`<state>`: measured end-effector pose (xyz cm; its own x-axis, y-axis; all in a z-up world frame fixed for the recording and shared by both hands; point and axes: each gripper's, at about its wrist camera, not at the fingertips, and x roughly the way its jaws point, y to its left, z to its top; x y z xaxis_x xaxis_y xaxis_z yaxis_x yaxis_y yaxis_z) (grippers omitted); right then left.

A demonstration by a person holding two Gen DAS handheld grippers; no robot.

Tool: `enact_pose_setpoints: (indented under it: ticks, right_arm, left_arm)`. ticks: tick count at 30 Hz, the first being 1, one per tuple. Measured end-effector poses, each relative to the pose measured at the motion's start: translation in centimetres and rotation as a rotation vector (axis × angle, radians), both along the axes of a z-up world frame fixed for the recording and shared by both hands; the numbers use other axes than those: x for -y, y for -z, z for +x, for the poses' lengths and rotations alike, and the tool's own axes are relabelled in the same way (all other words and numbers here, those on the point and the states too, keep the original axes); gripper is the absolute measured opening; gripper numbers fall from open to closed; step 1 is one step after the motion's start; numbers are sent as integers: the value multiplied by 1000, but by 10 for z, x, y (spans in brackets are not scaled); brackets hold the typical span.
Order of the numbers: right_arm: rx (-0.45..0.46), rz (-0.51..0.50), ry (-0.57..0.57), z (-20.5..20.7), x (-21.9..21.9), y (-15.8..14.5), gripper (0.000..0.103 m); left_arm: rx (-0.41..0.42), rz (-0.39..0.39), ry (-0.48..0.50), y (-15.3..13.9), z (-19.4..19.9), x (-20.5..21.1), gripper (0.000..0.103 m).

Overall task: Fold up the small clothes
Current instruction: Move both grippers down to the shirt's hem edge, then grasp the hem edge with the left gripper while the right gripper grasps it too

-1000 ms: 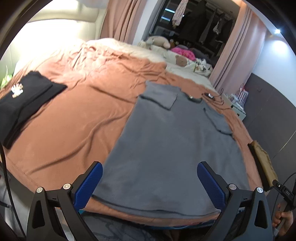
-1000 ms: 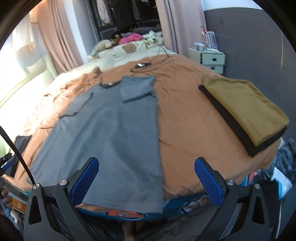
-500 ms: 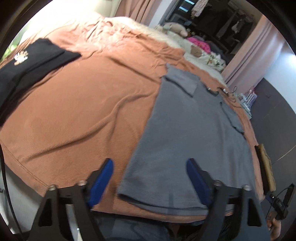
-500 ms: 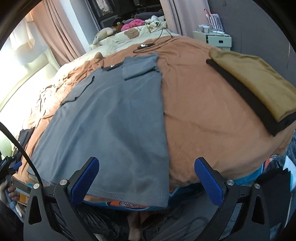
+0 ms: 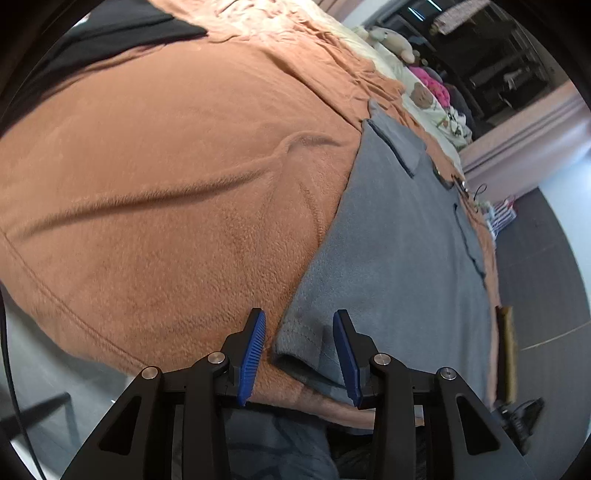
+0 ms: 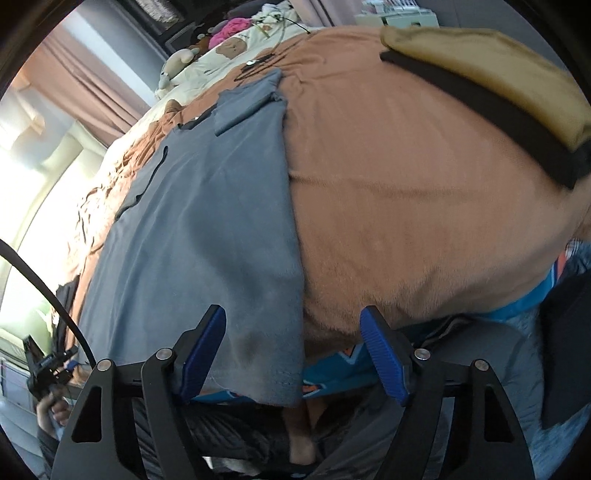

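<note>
Two grippers are coming down on the near hem of a flat grey short-sleeved t-shirt [image 5: 399, 236], which is lying spread on a bed under a rust-orange fleece blanket [image 5: 166, 177]. The left gripper [image 5: 299, 356] is straddling the shirt's near left corner; its jaws have just been closing and are now standing narrow, with the hem bunching a little between the blue ribbed pads [image 5: 253, 350], though the pads are not yet pressing on the cloth. The right gripper [image 6: 293, 360] is hanging over the near right corner; its jaws have also been closing but are standing fairly wide, with the corner of the hem between them and clear of both pads.

Judging by how things are lying, the fold is partly done: both sleeves are already lying turned in over the chest, so the shirt is forming a long rectangle. What is left is probably to pinch both hem corners, carry the bottom edge up toward the collar, and set the shirt aside.

Farther off, a folded mustard-yellow garment on a black one [image 6: 491, 74] is sitting well apart on the right of the bed, and a folded black garment [image 5: 122, 22] on the far left, so some pieces are looking finished. Beyond, pillows and a plush toy [image 5: 391, 38] are lying at the bed's head.
</note>
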<state>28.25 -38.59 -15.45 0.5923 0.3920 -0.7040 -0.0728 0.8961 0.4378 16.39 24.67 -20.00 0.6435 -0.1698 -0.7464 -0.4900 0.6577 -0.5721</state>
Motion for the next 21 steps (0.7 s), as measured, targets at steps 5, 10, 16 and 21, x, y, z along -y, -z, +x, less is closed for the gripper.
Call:
enact_pose_setpoints:
  ticks: [5, 10, 16, 21]
  right_arm:
    - [-16, 74, 2, -4, 17, 10, 74]
    - [-45, 140, 15, -8, 30, 23, 74]
    - [-61, 216, 19, -13, 40, 33, 74]
    - [-81, 306, -3, -15, 41, 42, 72]
  left_arm:
    - [24, -87, -13, 3, -6, 1, 40]
    - [64, -147, -65, 10, -4, -5, 33]
    - [82, -170, -84, 11, -4, -6, 8]
    - [87, -159, -89, 8, -1, -4, 7]
